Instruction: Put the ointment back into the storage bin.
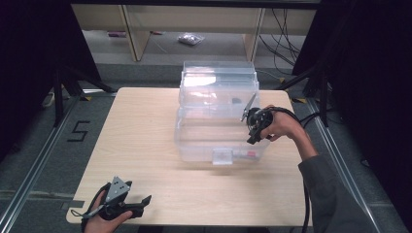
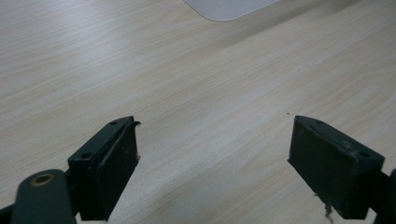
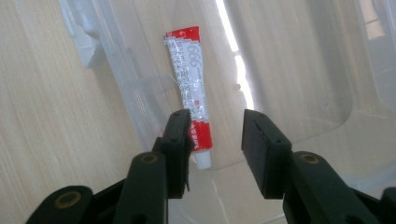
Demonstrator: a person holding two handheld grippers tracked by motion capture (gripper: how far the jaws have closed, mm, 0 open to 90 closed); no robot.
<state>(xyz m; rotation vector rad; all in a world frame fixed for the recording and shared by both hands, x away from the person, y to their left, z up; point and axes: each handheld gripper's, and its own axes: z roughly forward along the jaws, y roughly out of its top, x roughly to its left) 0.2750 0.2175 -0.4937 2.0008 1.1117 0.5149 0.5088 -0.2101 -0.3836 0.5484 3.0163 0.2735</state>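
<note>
Left tool jaw hides tube (image 3: 189, 93) cap

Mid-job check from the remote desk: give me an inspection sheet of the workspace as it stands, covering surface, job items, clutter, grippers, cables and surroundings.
Surface: light wooden table, bare around the bin.
Job's things: clear plastic bin, lid open and standing up at the back; a red and white tube lies on its floor.
Clutter: nothing seen on the table.
Grippers: left gripper open, low over bare wood at the near left edge; right gripper open, inside the bin above the tube's cap end, not gripping it.
Cables: right gripper's cable trails along the sleeve; loose wires on the floor beyond.
Surroundings: wooden shelving legs, a small bag on the floor, floor marking 5.
</note>
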